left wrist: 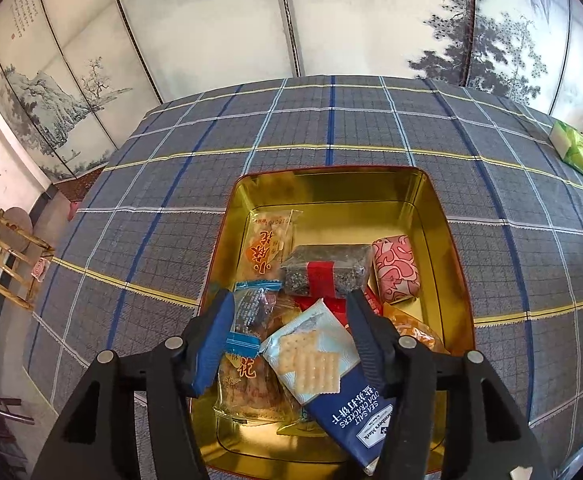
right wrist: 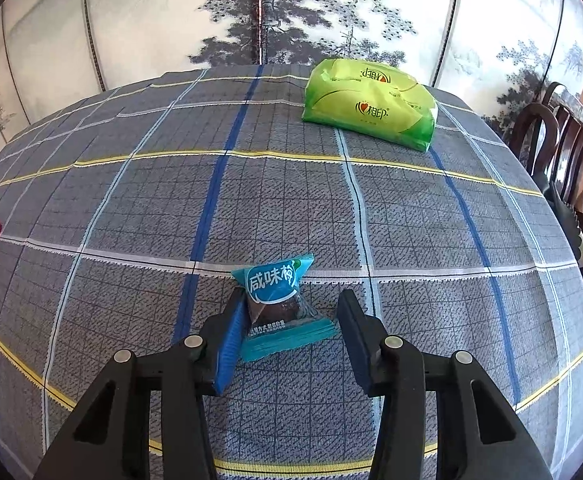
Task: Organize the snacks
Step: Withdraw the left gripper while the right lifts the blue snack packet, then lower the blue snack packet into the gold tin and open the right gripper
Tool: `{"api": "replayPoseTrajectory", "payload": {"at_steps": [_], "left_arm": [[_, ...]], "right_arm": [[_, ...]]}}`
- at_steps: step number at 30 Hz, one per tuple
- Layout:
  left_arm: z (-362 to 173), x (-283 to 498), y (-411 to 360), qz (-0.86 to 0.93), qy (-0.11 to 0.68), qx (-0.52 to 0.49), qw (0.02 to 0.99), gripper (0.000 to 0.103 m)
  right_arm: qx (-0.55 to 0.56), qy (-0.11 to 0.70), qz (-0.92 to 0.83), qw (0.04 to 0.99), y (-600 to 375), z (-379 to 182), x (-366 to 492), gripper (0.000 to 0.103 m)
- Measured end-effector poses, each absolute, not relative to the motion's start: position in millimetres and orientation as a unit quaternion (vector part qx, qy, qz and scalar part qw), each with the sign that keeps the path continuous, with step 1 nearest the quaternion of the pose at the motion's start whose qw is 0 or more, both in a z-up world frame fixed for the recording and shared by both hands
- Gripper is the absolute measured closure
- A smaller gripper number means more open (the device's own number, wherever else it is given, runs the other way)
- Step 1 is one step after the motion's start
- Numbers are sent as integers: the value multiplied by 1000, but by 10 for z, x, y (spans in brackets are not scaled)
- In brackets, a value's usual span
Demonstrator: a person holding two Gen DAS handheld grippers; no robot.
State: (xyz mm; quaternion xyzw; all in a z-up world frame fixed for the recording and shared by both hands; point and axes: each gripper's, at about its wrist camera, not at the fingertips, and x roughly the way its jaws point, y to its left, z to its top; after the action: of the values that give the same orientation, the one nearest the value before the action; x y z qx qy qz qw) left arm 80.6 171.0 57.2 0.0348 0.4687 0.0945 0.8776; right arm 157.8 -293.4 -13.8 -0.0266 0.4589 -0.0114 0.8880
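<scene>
Left gripper (left wrist: 289,332): jaws spread, empty, poised over the gold tin (left wrist: 457,264), where collected snacks pile up, soda cracker pack (left wrist: 323,372) on top. Right gripper (right wrist: 291,332): jaws apart, straddling the teal candy packet (right wrist: 279,304) on the plaid tablecloth (right wrist: 411,220), aligned for pickup; nothing clamped yet
</scene>
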Motion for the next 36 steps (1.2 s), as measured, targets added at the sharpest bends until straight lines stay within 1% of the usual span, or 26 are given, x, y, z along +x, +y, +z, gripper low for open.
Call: {"api": "replayPoseTrajectory", "payload": {"at_steps": [6,9,11,12,13,17,19,21,23,29,32,36], "left_arm": [[565,785,1722,95,472,29,876,43],[551,775,1741,95,477,22,874,42],[544,765,1760,94,479,16,873,42],[544,756,1773,95,480,13,872,42],[544,752,1784,96,480,11,872,42],[565,695,1857,104,477,2,873,38],[583,658,1900,107,475,-5,874,38],[600,614,1946,110,472,-11,874,37],[613,577,1988,115,469,-15,875,34],[631,423,2083,124,469,-29,874,34],[659,332,2100,128,466,-26,875,29],[700,227,2148,136,462,-25,876,26]], "right_arm": [[-33,467,-6,884,-2915,-128,1649,57],[-24,468,0,883,-2897,-126,1639,64],[-25,470,1,882,-2867,-122,1629,65],[-22,470,1,882,-2854,-122,1618,71],[-17,472,3,882,-2842,-120,1606,73],[12,473,3,881,-2797,-91,1532,73],[19,470,1,883,-2744,-49,1484,73],[23,464,11,885,-2635,24,1431,73],[28,459,32,887,-2464,117,1382,73],[16,445,125,887,-1631,331,1259,73],[3,440,172,881,-1162,394,1198,73],[-10,433,220,874,-665,467,1132,73]]}}
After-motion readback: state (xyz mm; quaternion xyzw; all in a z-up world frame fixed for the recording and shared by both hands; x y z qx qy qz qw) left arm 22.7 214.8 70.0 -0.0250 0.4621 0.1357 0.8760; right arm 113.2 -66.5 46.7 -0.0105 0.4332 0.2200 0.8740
